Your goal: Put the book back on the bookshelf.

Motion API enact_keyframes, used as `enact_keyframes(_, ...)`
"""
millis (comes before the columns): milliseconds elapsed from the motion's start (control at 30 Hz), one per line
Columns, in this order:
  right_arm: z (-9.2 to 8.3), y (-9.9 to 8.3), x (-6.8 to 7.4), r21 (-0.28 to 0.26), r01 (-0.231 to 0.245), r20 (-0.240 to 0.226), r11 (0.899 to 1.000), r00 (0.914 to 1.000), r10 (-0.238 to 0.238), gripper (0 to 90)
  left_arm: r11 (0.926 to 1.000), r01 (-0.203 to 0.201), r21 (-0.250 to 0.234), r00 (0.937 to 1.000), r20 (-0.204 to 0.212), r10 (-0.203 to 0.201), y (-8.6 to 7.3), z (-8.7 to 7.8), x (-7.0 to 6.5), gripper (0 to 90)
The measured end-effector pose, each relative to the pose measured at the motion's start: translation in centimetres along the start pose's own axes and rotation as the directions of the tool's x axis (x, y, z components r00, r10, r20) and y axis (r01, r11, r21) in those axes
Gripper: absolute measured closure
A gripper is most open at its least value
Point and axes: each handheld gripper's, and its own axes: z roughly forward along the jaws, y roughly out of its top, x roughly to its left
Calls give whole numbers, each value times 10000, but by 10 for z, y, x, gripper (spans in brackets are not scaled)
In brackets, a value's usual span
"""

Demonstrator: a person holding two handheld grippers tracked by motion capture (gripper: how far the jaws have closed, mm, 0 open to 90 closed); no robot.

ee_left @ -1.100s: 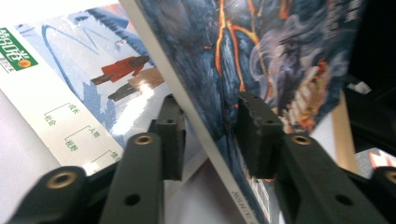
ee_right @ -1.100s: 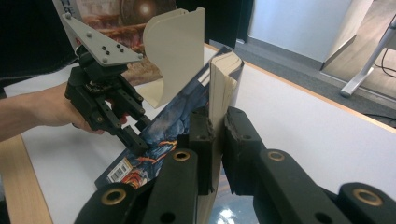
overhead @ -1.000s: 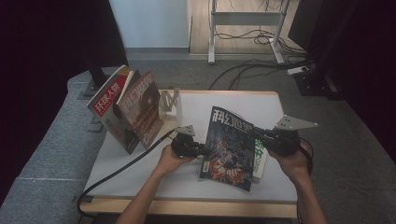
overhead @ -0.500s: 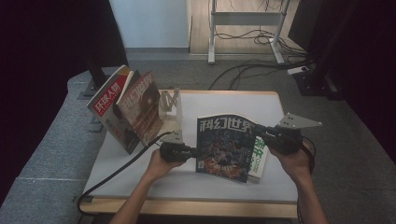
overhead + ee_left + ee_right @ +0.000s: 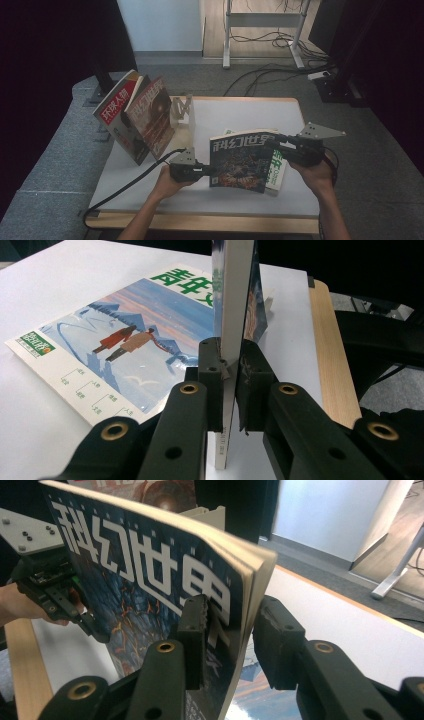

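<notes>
**Spotter:** Start at the desk's (image 5: 250, 107) left edge. What's there?

**Me:** Two magazines (image 5: 135, 116) lean against a bookend rack (image 5: 181, 109) near the far-left corner. That looks to me like where the next one belongs.

**Spotter:** And your left tongs (image 5: 209, 171)?

**Me:** Pinched on the dark sci-fi magazine (image 5: 239, 161), at the lower part of its left edge. In the left gripper view the jaws press flat against both faces of it (image 5: 231, 330). The magazine stands upright, cover toward me, over the near-middle of the desk, with a pale blue magazine (image 5: 276, 167) lying flat just behind it toward the right edge.

**Spotter:** Right tongs (image 5: 274, 141)?

**Me:** At the upper right corner. Those jaws have just been opening; the magazine is between them, but in the right gripper view one pad (image 5: 280, 630) stands off the pages (image 5: 150, 580), so I call them spread, no longer gripping.

**Spotter:** So what does the move turn on?

**Me:** My left hand (image 5: 167, 182) carries it alone, and the rack lies left and farther back. The left hand is the nearer one. The long edge stands vertical, roughly matching the leaning pair.
</notes>
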Motion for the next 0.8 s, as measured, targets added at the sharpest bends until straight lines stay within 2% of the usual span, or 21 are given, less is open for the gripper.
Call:
enact_keyframes(200, 2, -6, 0, -24, 49, -308, 10000, 9995, -50, 630, 9998, -175, 82, 9998, 5, 175, 0, -1, -3, 821)
enact_keyframes(333, 0, -7, 1, -49, 41, -375, 10000, 9993, -43, 663, 9997, -252, 65, 9997, -34, 252, 1, -1, -4, 810)
enact_keyframes(500, -4, -9, 2, -147, -84, -501, 9999, 9987, 76, 706, 9993, -18, -386, 10000, 93, 21, 5, -5, -4, 758)
enact_keyframes(567, -5, -9, 3, -164, -122, -557, 9998, 9984, 113, 706, 9983, 117, -569, 9999, 113, -111, 8, -8, -3, 753)
enact_keyframes(667, -5, -9, 4, -158, -47, -524, 9999, 9986, 39, 711, 9997, -29, -232, 10000, -63, 28, 17, -8, -4, 739)
enact_keyframes(800, -6, -9, 4, -168, -15, -490, 9999, 9988, 7, 713, 9995, 42, -327, 10000, 20, -41, 32, -9, -3, 731)
